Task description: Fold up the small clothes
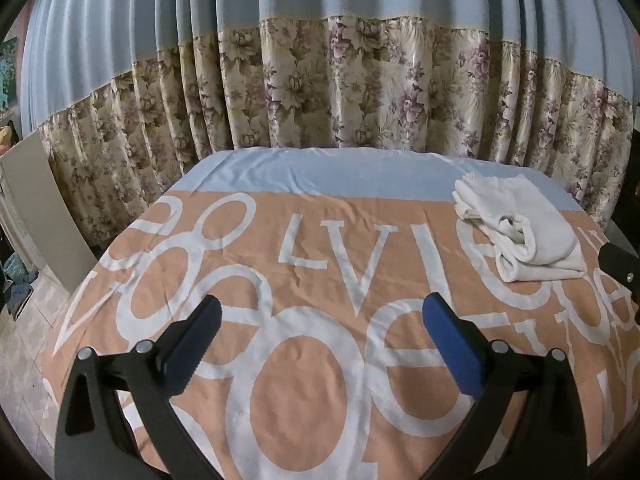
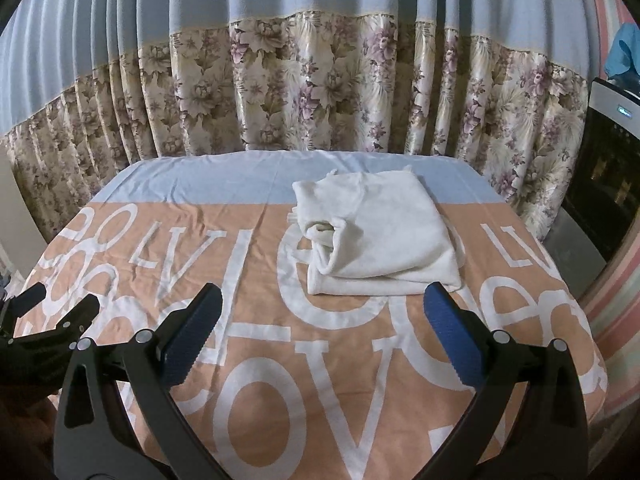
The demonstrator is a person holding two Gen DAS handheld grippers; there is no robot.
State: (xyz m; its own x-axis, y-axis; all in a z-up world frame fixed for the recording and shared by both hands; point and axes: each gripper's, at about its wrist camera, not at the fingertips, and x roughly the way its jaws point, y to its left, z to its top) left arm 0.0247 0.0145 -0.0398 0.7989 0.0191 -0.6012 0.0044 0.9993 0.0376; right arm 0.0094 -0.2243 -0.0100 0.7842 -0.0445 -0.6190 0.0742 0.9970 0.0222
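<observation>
A small white garment (image 2: 372, 236) lies folded in a loose bundle on the far right part of the table; it also shows in the left wrist view (image 1: 524, 232). My right gripper (image 2: 322, 304) is open and empty, just in front of the garment's near edge. My left gripper (image 1: 320, 312) is open and empty over the middle of the table, well left of the garment. The left gripper also shows at the left edge of the right wrist view (image 2: 52, 316), and a right gripper finger at the right edge of the left wrist view (image 1: 618, 266).
The table is covered by an orange cloth with large white letters (image 2: 280, 360) and a pale blue far band (image 1: 320, 172). A floral and blue curtain (image 1: 320, 92) hangs right behind. A dark appliance (image 2: 608, 168) stands at right. Tiled floor (image 1: 28, 320) lies left.
</observation>
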